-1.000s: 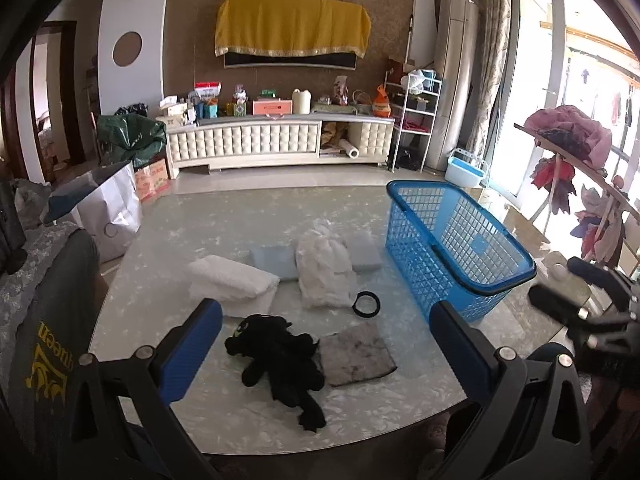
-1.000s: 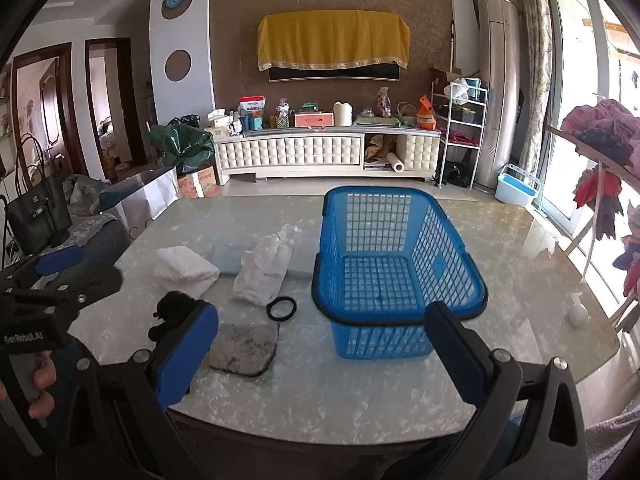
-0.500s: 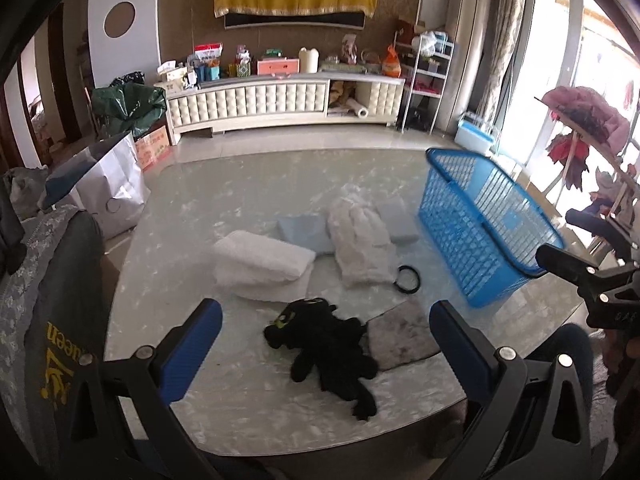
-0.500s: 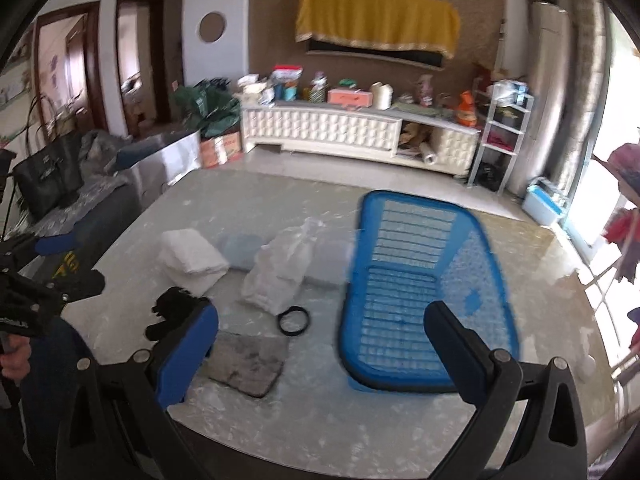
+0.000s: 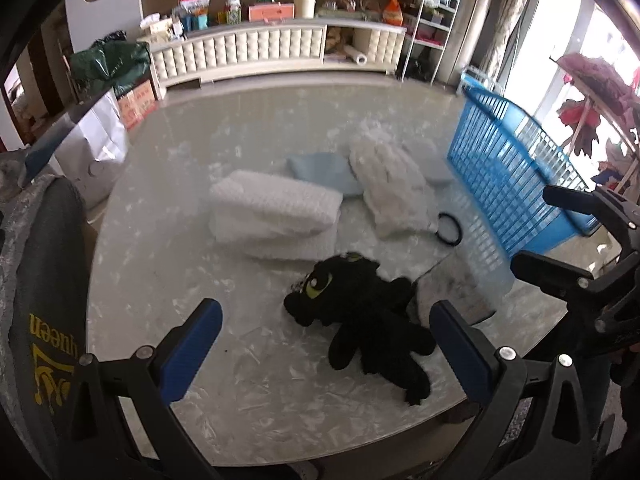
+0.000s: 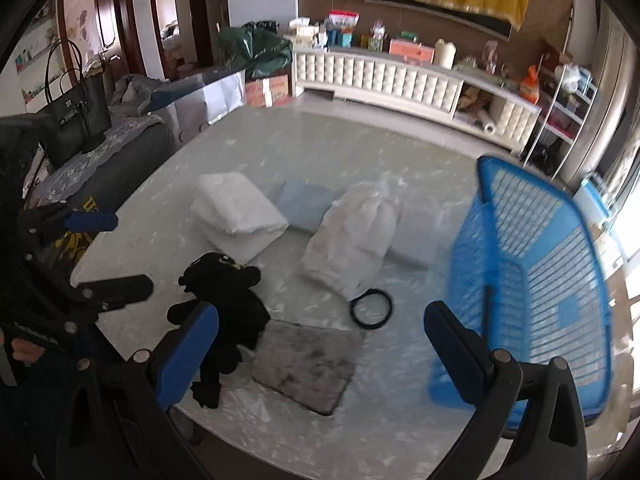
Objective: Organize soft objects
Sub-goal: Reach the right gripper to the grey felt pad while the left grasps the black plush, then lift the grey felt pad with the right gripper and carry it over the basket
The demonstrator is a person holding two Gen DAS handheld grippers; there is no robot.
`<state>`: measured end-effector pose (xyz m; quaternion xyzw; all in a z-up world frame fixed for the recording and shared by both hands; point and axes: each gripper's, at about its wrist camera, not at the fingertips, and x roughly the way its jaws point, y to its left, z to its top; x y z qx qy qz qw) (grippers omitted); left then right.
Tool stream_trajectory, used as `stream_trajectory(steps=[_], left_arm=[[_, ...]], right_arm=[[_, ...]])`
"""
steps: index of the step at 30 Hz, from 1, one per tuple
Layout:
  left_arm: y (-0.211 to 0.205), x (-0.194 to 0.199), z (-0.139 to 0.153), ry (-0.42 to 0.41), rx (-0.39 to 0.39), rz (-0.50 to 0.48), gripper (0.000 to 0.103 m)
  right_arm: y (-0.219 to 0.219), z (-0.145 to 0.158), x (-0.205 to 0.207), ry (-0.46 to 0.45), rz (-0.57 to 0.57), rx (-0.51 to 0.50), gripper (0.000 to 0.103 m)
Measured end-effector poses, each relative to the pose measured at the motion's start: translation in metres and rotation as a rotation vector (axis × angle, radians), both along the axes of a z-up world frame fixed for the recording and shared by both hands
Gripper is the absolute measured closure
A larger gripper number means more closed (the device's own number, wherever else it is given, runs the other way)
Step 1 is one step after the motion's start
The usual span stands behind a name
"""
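A black plush toy (image 5: 360, 312) (image 6: 228, 300) lies near the table's front edge, just ahead of my open, empty left gripper (image 5: 324, 344). A folded white towel (image 5: 272, 212) (image 6: 236, 216), a light blue cloth (image 5: 324, 172), a white bag (image 5: 392, 184) (image 6: 356, 240), a black hair band (image 5: 450, 230) (image 6: 371, 308) and a grey cloth (image 6: 308, 364) lie on the table. My right gripper (image 6: 320, 352) is open and empty above the grey cloth. A blue plastic basket (image 5: 516, 172) (image 6: 532, 280) stands at the right.
The marble table (image 5: 168, 248) ends close in front of both grippers. A dark chair back (image 5: 40, 300) stands at the left edge. A TV cabinet (image 5: 280, 52) with clutter is across the room. A clothes rack (image 5: 592, 92) is at the right.
Both grippers have tilted down and moved closer to the table. The plush toy and grey cloth now appear larger and nearer. Nothing was grasped.
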<state>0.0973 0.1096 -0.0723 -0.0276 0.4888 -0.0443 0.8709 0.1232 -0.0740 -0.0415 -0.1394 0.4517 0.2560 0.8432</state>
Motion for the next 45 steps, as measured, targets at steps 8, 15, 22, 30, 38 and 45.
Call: stream_trajectory(steps=[8, 15, 22, 30, 38, 45], left_arm=[[0.005, 0.013, -0.038, 0.092, -0.021, -0.019, 0.0], [0.001, 0.023, -0.058, 0.143, -0.048, -0.044, 0.0], [-0.006, 0.034, -0.069, 0.167, -0.084, -0.063, 0.0], [-0.02, 0.04, -0.075, 0.167, -0.074, -0.097, 0.0], [-0.029, 0.048, -0.083, 0.184, -0.081, -0.105, 0.0], [-0.032, 0.048, -0.085, 0.171, -0.056, -0.097, 0.0]], right_arm=[[0.011, -0.032, 0.009, 0.123, 0.006, -0.001, 0.002], [0.004, -0.052, 0.016, 0.22, -0.051, -0.028, 0.007], [-0.01, -0.068, 0.022, 0.294, -0.114, -0.083, 0.007], [-0.025, -0.079, 0.024, 0.377, -0.154, -0.123, 0.024], [-0.018, -0.073, 0.011, 0.354, -0.114, -0.127, 0.058], [-0.016, -0.072, 0.001, 0.409, -0.149, -0.05, 0.087]])
